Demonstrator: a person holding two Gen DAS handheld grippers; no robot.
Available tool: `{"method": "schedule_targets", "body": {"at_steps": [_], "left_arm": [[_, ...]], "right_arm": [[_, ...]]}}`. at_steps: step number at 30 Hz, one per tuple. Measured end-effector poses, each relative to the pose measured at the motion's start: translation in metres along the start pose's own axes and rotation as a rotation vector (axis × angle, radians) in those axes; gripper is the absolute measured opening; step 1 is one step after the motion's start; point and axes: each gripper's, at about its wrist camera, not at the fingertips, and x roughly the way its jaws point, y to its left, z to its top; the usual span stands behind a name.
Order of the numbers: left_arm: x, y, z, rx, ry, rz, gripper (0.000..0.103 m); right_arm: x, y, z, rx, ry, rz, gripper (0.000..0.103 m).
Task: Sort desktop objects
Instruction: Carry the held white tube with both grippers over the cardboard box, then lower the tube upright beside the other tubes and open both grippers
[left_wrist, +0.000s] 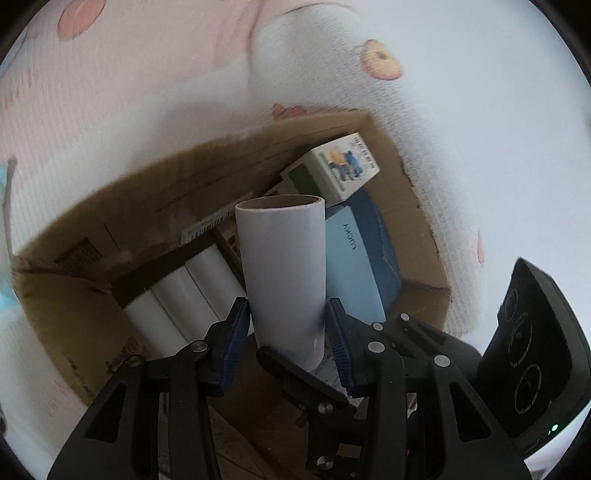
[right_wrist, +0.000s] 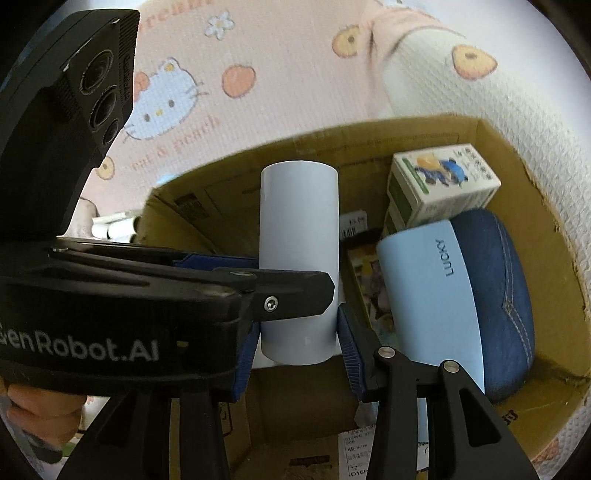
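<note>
Above the cardboard box (right_wrist: 524, 177), both hand-held grippers (crossed) clamp the roll (right_wrist: 299, 229).

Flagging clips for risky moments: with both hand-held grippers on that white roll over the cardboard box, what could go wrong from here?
1. Both the left hand-held gripper and right hand-held gripper pinch the white roll near its lower end; an uneven release could tip it.
2. The cardboard box is crowded: the roll may land on the LUCKY case or knock the small carton perched above it.
3. The crossing fingers could collide.
</note>
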Motion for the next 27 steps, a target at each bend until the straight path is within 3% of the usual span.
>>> {"method": "schedule_targets", "body": {"at_steps": [4, 7, 14, 16, 17, 24, 27], "left_arm": [[0.01, 0.0, 0.002, -0.052, 0.03, 0.016, 0.046], [0.017, 0.001, 0.004, -0.092, 0.052, 0.04, 0.046], [0.039, 0.011, 0.013, -0.206, 0.101, 0.019, 0.046], [0.042, 0.011, 0.013, -0.217, 0.099, 0.021, 0.046], [0.044, 0.01, 0.014, -0.218, 0.102, 0.027, 0.046], [0.06, 0.014, 0.009, -0.285, 0.113, 0.085, 0.046], [0.067, 0.017, 0.009, -0.312, 0.111, 0.095, 0.046]], "right_arm": [[0.005, -0.002, -0.002, 0.016, 0.037, -0.043, 0.04], [0.006, -0.008, -0.005, 0.048, 0.059, -0.028, 0.04], [0.0, -0.026, -0.014, 0.084, 0.065, -0.033, 0.04], [0.001, -0.028, -0.018, 0.078, 0.073, -0.033, 0.034], [0.001, -0.028, -0.019, 0.076, 0.071, -0.033, 0.025], [-0.005, -0.037, -0.028, 0.087, 0.064, -0.056, 0.024], [-0.012, -0.039, -0.033, 0.064, 0.052, -0.123, 0.024]]}}
